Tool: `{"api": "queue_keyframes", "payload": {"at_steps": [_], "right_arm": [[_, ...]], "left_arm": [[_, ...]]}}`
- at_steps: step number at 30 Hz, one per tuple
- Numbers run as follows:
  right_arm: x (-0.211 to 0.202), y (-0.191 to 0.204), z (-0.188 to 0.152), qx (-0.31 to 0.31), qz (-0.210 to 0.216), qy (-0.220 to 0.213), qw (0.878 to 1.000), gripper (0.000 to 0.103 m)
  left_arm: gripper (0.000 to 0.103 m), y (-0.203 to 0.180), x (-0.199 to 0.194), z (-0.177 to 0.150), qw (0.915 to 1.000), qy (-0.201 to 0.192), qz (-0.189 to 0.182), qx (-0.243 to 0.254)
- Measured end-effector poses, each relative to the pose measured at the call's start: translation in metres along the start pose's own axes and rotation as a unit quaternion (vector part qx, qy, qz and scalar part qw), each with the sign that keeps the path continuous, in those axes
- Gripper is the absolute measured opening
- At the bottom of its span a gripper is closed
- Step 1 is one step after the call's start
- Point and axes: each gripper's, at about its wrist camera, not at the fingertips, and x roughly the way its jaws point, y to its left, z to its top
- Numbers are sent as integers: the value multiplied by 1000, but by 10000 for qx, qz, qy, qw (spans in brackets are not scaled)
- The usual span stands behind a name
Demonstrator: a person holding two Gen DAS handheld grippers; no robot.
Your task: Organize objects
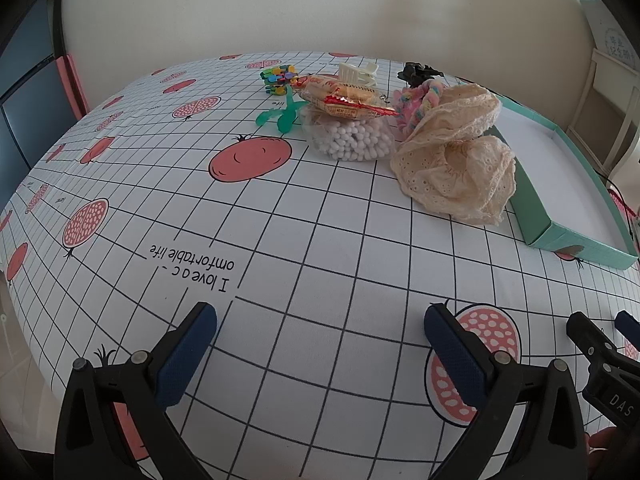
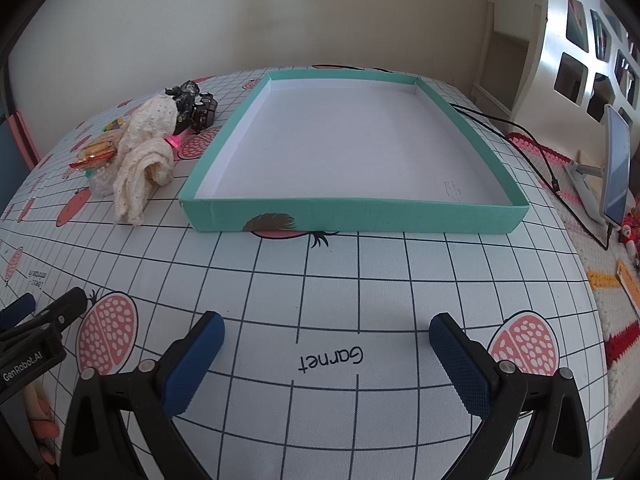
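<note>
Hovering wide open and empty, the left gripper (image 1: 320, 344) faces clutter; the right gripper (image 2: 326, 350), likewise, alone shows the whole teal tray (image 2: 352, 214).

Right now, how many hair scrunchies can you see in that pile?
2, perhaps more hidden. A cream lace scrunchie lies nearest the teal tray; a pink pastel scrunchie sits just behind it, partly covered.

Table under a white grid-print cloth (image 2: 360, 280) with pink pomegranate motifs. Far left: cluster of cream lace fabric (image 1: 456, 160), clear bag of white beads (image 1: 352, 140), green plastic piece (image 1: 280, 114), colourful block toy (image 1: 278, 76). Right of the cluster, a shallow teal tray (image 2: 356, 216), interior white; black cable (image 2: 532, 148) trails at far right.
</note>
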Motion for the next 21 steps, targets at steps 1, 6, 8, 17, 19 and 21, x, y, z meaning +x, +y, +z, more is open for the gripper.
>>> {"api": "queue_keyframes", "payload": {"at_steps": [1,6,8,17,19,21], "right_arm": [[0,0,0,2,-1,2,10000,103],[-1,-1,0,-3,-4,1,10000,103],[-1,-1,0,-2,-4,1,10000,103],[1,-3,2,-6,-8,3,10000,103],[1,-3,1,-7,-8,3,10000,103],[1,-3,2,-8,-8,2,10000,103]], "left_arm": [[103,0,0,0,10000,-1,1,-7],[103,1,0,-1,10000,-6,8,-17],[103,0,1,0,10000,0,17,-24],[103,0,0,0,10000,20,29,-39],[103,0,0,0,10000,23,20,-31],[103,0,0,0,10000,30,15,-27]]}}
